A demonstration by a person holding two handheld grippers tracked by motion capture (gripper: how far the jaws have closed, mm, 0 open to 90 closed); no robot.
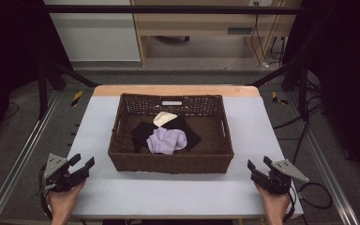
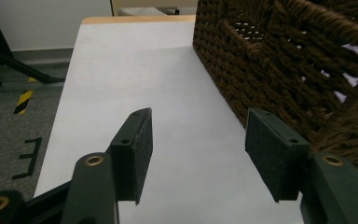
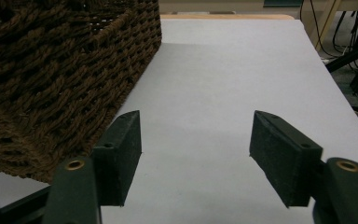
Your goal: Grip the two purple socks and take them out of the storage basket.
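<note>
Soft, light lilac cloth is heaped on black cloth in the wicker basket at the counter's centre; a raised fold should be pinched. Left gripper at 8 o'clock and right gripper at 4 o'clock are held with jaws spread, empty.

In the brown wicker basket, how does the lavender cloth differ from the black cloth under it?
The crumpled lavender cloth is pale, while the flat black cloth is dark. The lavender cloth is bunched into a small heap; the black cloth is spread wider over the basket floor. The lavender cloth lies on top, and the black cloth is partly covered by it. Both are soft fabric pieces inside the brown woven wicker basket, and neither gripper touches them.
</note>
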